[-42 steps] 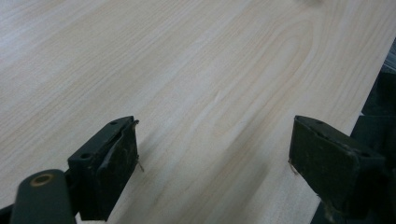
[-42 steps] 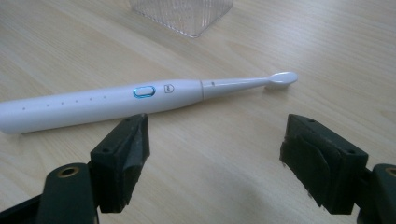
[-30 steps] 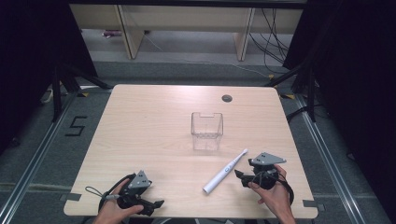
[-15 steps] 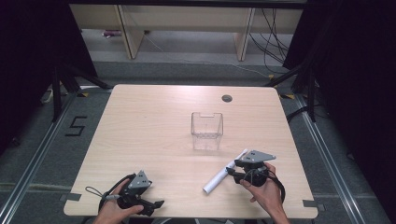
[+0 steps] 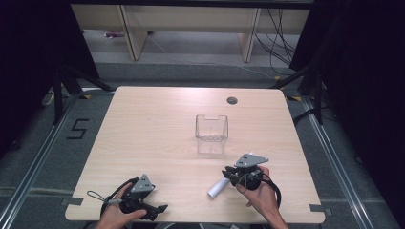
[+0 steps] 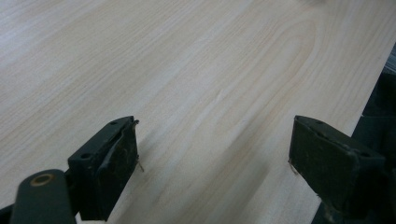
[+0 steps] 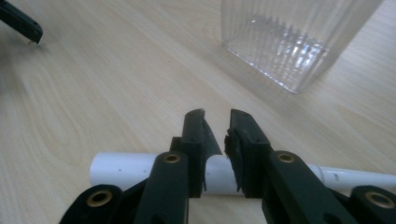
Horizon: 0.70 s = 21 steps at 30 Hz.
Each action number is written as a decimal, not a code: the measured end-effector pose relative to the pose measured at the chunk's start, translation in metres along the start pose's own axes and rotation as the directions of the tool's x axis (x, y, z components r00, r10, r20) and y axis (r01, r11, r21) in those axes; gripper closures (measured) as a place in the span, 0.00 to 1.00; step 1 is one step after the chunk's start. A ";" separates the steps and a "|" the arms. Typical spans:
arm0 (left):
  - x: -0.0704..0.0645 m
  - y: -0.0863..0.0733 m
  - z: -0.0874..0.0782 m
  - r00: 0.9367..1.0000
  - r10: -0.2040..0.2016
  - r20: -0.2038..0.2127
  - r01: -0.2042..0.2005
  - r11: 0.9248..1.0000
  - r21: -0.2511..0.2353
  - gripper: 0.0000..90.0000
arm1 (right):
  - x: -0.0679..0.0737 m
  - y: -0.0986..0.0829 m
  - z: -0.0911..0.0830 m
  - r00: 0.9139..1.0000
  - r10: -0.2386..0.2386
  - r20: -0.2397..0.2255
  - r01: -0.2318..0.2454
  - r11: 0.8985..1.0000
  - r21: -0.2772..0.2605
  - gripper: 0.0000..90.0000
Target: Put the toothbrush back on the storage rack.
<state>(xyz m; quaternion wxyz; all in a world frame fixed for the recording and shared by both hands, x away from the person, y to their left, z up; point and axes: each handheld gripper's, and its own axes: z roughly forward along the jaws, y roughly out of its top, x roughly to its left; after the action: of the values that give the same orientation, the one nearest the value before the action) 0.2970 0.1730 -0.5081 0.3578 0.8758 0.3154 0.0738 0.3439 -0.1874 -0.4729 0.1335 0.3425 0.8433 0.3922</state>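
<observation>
The right gripper [image 5: 229, 172] sits at the table's [image 5: 157, 124] 5 o'clock, its hand [image 5: 260, 198] entering from the bottom edge and angled toward 11 o'clock. In the right gripper view its jaws stand close together, one on either side of the white toothbrush [image 7: 219, 179], pressing its handle; the toothbrush lies flat on the wood, crosswise to the jaws. The clear plastic cup [image 5: 211, 133] stands upright near the table's centre, at 11 o'clock from that gripper and apart from it.

The left gripper [image 5: 160, 208] rests at the table's 7 o'clock, its hand [image 5: 117, 214] wrapped around the body. Its jaws are spread wide over bare wood, holding nothing.

In the high view the gripper and grey plate cover the toothbrush's far half; only the handle end [image 5: 216, 189] shows. The brush head cannot be made out.

Against one second ago, the right gripper has shifted toward 9 o'clock onto the toothbrush. The left gripper and cup are unchanged.
</observation>
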 end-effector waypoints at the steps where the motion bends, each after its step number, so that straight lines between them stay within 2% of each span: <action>1: 0.000 0.000 0.000 1.000 0.000 0.000 0.000 1.000 0.000 0.17 | 0.000 0.000 0.000 1.000 0.000 0.000 0.000 1.000 0.000 0.86; 2: -0.001 0.000 0.000 1.000 -0.011 0.000 0.011 1.000 -0.006 0.17 | 0.005 0.001 0.005 1.000 -0.018 -0.010 0.018 1.000 0.011 0.90; 4: 0.000 0.000 0.000 1.000 0.002 0.002 -0.002 1.000 0.000 0.17 | 0.005 0.002 0.006 0.999 -0.029 -0.025 0.030 0.999 0.016 0.91; 5: 0.000 0.000 0.000 1.000 -0.004 -0.001 0.004 1.000 -0.001 0.17 | 0.011 0.004 0.011 0.999 -0.037 -0.036 0.038 0.999 0.032 0.94; 7: 0.000 0.000 -0.001 1.000 -0.002 0.001 0.002 1.000 -0.006 0.17 | 0.014 0.005 0.014 0.998 -0.049 -0.050 0.051 0.998 0.037 0.95; 8: 0.000 0.000 -0.001 1.000 -0.001 0.001 0.001 1.000 -0.006 0.17 | 0.017 0.005 0.017 0.997 -0.054 -0.049 0.055 0.998 0.028 0.96; 11: 0.000 0.000 -0.001 1.000 -0.001 0.000 0.001 1.000 -0.005 0.17 | 0.020 0.007 0.021 0.996 -0.072 -0.058 0.075 0.996 0.051 0.98; 13: 0.000 0.000 -0.001 1.000 -0.001 0.001 0.001 1.000 -0.005 0.17 | 0.021 0.006 0.023 0.997 -0.057 -0.058 0.060 0.997 0.042 0.99; 15: 0.000 0.000 -0.001 1.000 0.001 0.002 -0.001 1.000 -0.004 0.17 | 0.022 0.007 0.024 0.994 -0.076 -0.082 0.082 0.994 0.066 1.00; 16: 0.000 0.000 -0.001 1.000 0.001 0.002 -0.001 1.000 -0.004 0.17 | 0.022 0.007 0.026 0.995 -0.078 -0.067 0.081 0.996 0.046 1.00; 18: -0.001 0.000 -0.001 1.000 0.000 0.000 0.000 1.000 -0.005 0.17 | 0.024 0.007 0.027 0.994 -0.076 -0.077 0.081 0.994 0.073 1.00; 21: -0.001 0.000 -0.001 1.000 0.001 0.001 -0.001 1.000 -0.005 0.17 | 0.027 0.007 0.031 0.994 -0.076 -0.081 0.083 0.993 0.079 1.00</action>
<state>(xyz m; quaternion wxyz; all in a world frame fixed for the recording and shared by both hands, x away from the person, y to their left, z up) 0.2963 0.1731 -0.5075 0.3601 0.8751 0.3146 0.0742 0.3431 -0.1484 -0.4873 0.1019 0.2985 0.8762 0.3643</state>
